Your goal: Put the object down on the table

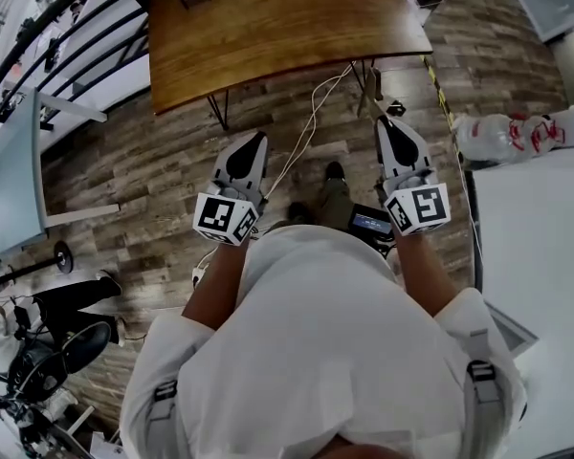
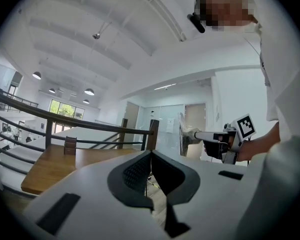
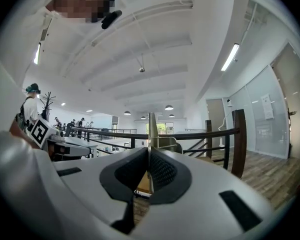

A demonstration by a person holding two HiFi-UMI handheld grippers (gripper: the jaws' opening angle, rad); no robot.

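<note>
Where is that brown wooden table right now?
In the head view, the brown wooden table stands at top centre, just ahead of the left gripper and right gripper.

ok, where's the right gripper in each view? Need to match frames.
Head view: right gripper right of centre, pointing toward the wooden table.
Left gripper view: mid-right, side-on.
Right gripper view: bottom centre, its own body, jaws together.
Shared landmark: black railing.
</note>
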